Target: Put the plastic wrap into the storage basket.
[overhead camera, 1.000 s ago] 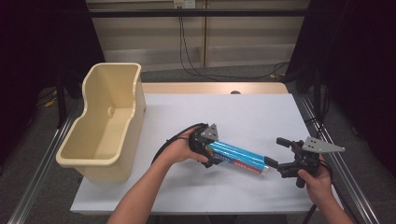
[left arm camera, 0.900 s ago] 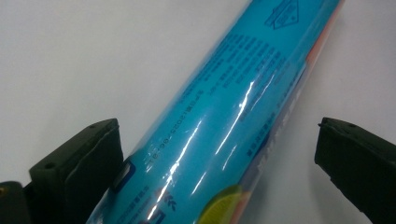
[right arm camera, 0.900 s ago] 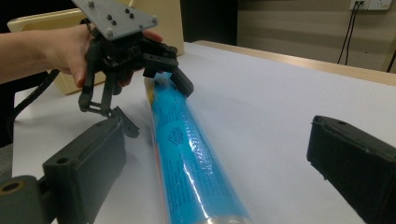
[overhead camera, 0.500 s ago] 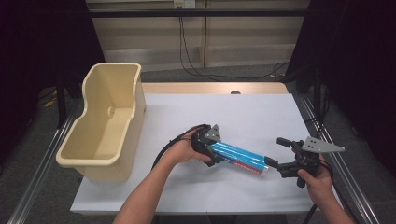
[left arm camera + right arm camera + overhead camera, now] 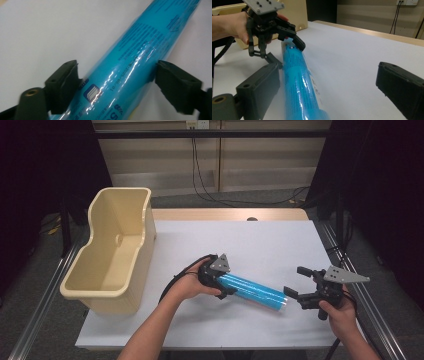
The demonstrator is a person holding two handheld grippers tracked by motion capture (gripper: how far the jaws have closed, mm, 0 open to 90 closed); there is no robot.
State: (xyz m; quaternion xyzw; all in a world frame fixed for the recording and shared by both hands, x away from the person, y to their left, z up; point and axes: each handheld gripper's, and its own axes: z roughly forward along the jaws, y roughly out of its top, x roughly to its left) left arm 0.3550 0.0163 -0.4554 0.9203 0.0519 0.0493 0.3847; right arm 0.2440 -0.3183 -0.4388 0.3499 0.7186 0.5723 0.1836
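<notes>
A: The left hand-held gripper (image 5: pixel 226 282) has its two black jaws either side of the long blue cylindrical packet wrapped in glossy film (image 5: pixel 255 291), right at one end of it. From the left gripper view, the pads look pressed against the film, so I'd say it is gripping the packet.

B: And the right hand-held gripper (image 5: pixel 299 281)?

A: Spread wide, holding nothing, just beside the packet's far end. In the right gripper view the packet runs past its left jaw, not between the two.

B: Where does the packet sit?

A: Lying slantwise on the white surface (image 5: pixel 250 240), well apart from the cream plastic tub (image 5: pixel 100 280) at the left edge.

B: What could go wrong?

A: The film is slick and the hold is at one end only. If the left gripper lifts, I'd expect the free end to sag or swing, and the packet could twist out of the pads. A hard squeeze might also crush whatever is inside.

B: And the right one?

A: Closing where it is now, it might shove the packet sideways instead of catching it.
</notes>
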